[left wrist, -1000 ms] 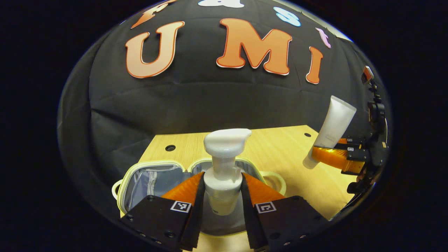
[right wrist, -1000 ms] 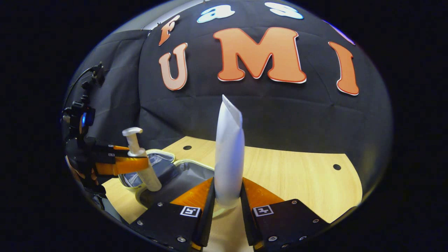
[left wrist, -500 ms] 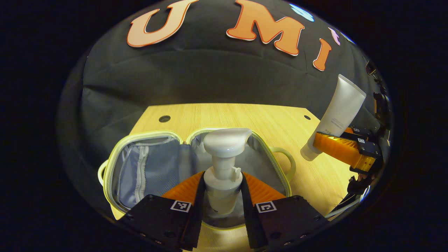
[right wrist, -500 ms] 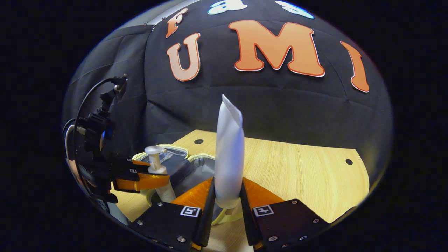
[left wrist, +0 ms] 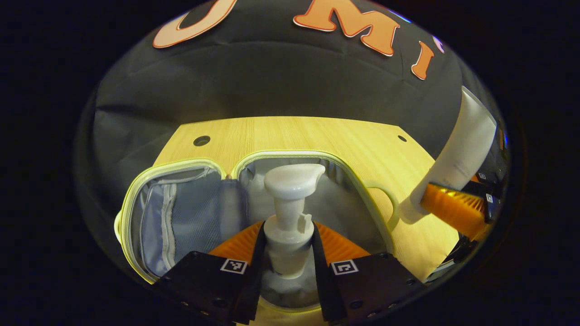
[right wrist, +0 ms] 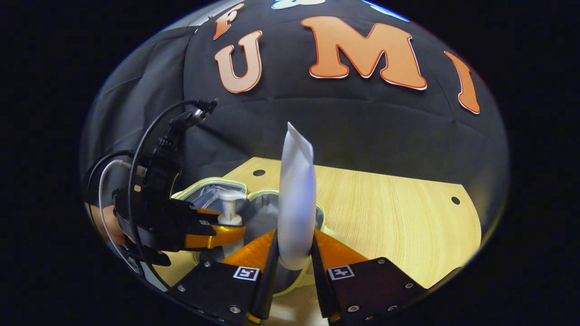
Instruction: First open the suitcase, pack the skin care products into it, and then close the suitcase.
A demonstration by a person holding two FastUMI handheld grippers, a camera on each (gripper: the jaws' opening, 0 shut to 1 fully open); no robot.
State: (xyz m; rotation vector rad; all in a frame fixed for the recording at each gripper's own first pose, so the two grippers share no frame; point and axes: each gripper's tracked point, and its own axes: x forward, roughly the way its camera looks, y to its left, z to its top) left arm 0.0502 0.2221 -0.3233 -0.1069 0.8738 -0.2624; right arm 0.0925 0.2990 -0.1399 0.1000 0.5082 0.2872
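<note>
In the left gripper view, the suitcase [left wrist: 149, 217] lay open flat on the bench [left wrist: 290, 133], both lined halves showing, so the opening step was done. The left hand-held gripper [left wrist: 288, 253] was clenched on a white pump bottle [left wrist: 290, 217], held upright over the right-hand half; whether its base touched the lining I could not tell, as the fingers hid it. Off to the right, the other hand-held gripper [left wrist: 451, 210] held a white tube [left wrist: 462, 149] just beside the suitcase's edge.

In the right gripper view, the right hand-held gripper [right wrist: 294, 267] gripped that tube [right wrist: 297, 199] near its capped end, standing tall above the near rim of the suitcase [right wrist: 213, 192]. The left hand-held gripper [right wrist: 217, 233] with the pump bottle [right wrist: 229, 210] sat low over the case. Judging by this, nothing was packed yet: both products had to be let go inside, then the suitcase closed.
</note>
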